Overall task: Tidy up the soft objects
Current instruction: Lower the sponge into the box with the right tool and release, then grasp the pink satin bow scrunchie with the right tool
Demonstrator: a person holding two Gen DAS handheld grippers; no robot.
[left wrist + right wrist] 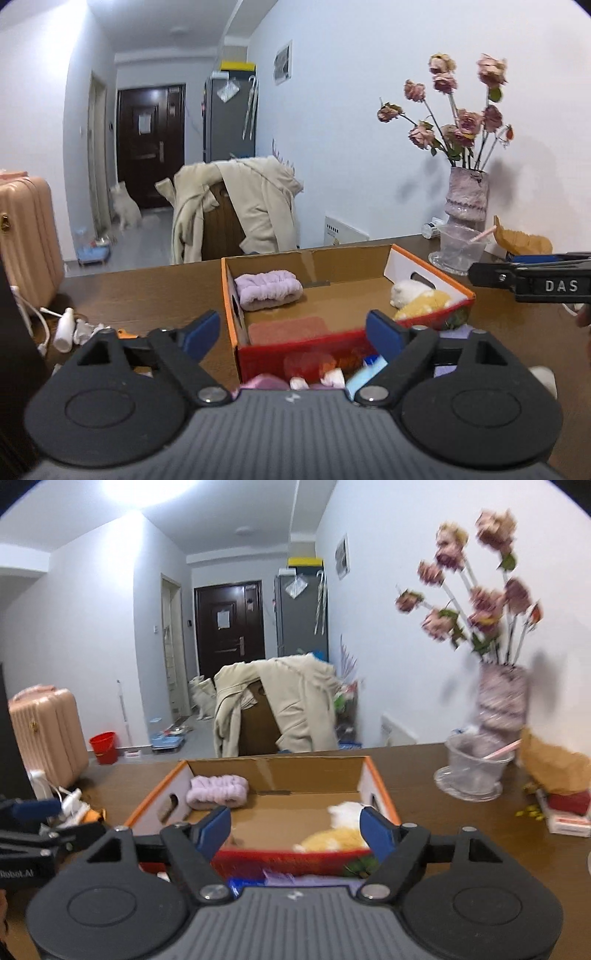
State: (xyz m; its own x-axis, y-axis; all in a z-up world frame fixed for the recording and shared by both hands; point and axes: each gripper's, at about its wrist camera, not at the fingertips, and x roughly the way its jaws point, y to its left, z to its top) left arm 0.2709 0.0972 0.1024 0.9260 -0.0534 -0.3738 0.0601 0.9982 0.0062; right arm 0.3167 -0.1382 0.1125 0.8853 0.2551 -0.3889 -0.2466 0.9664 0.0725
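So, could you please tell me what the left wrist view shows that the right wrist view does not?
Only the left wrist view shows the pinkish-brown cloth flat on the box floor, and the right gripper entering at its right edge.

Only the right wrist view shows a red bucket on the floor.

Both show the cardboard box holding the lilac headband and the white and yellow plush toy, plus the vase of dried roses.

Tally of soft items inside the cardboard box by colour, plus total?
In the box:
Lilac: 1, the rolled headband
Reddish-pink: 1, the flat cloth
White: 1, the plush toy
Yellow: 1, the plush toy
Total: 4
Items in front of the box are too hidden and blurred to count.
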